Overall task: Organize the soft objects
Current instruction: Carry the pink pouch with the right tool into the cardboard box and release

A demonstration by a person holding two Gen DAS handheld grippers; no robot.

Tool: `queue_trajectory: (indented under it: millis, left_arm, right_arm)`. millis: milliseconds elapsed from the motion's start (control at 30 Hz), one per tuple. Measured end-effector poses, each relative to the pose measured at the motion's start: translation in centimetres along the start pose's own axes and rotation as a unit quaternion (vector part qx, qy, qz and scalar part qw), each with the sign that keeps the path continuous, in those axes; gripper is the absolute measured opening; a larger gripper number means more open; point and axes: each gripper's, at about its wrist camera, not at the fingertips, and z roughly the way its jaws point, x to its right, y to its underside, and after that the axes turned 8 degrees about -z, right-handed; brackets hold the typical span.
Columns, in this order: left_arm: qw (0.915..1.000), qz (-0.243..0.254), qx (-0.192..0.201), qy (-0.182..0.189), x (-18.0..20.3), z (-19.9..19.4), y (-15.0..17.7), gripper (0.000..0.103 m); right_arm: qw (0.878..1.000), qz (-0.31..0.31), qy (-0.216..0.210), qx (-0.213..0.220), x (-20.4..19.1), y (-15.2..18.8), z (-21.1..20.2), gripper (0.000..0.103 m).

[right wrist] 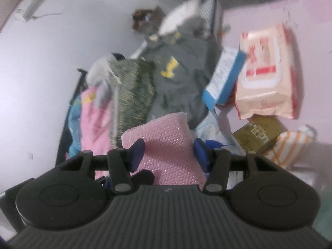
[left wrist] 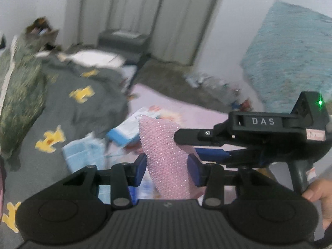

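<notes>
A pink textured sponge cloth is held up in the air between both grippers. My left gripper is shut on its lower part, blue pads on either side. My right gripper comes in from the right in the left wrist view and also grips the cloth. In the right wrist view the same pink cloth sits between the blue pads of my right gripper, which is shut on it. Both views are blurred by motion.
A grey blanket with yellow shapes and a green fuzzy pillow lie left. A blue box, a wet-wipe pack, a brown box and a striped cloth lie on the pink sheet. A teal fuzzy cushion leans right.
</notes>
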Motion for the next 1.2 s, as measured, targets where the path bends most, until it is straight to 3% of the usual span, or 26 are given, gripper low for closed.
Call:
queue_trajectory:
  millis: [133, 233, 367, 533, 700, 867, 933, 1033, 1200]
  left_arm:
    - [0.9982, 0.024, 0.001, 0.055, 5.6, -1.8, 1.1, 0.044]
    - [0.994, 0.048, -0.019, 0.096, 10.1, -1.2, 2.3, 0.044]
    - [0.9853, 0.078, -0.057, 0.141, 16.0, 1.1, 4.7, 0.044]
    - [0.9731, 0.121, -0.115, 0.158, 22.1, 6.0, 7.8, 0.044]
    - [0.9663, 0.16, -0.157, 0.126, 26.1, 11.9, 10.4, 0.044]
    - [0.9633, 0.181, -0.183, 0.076, 26.8, 16.9, 11.7, 0.05]
    - [0.963, 0.186, -0.184, 0.064, 26.5, 17.3, 11.9, 0.052]
    - [0.9629, 0.186, -0.181, 0.076, 25.7, 16.5, 11.6, 0.054]
    - [0.9679, 0.18, -0.149, 0.094, 24.9, 13.3, 9.7, 0.058]
  right_arm:
    - [0.999, 0.002, 0.009, 0.048, -0.1, 1.8, -8.5, 0.053]
    - [0.996, 0.019, 0.029, 0.087, 1.5, 4.0, -14.9, 0.053]
    - [0.988, 0.059, 0.06, 0.132, 5.1, 7.4, -22.7, 0.053]
    - [0.974, 0.118, 0.097, 0.165, 11.0, 11.1, -29.2, 0.054]
    - [0.962, 0.174, 0.123, 0.173, 17.3, 12.5, -30.6, 0.054]
    - [0.953, 0.22, 0.131, 0.162, 23.4, 12.3, -28.3, 0.053]
    - [0.949, 0.232, 0.147, 0.156, 25.4, 12.3, -27.1, 0.053]
    - [0.945, 0.25, 0.155, 0.142, 27.2, 12.7, -25.7, 0.053]
    - [0.945, 0.244, 0.174, 0.132, 26.9, 13.9, -25.3, 0.053]
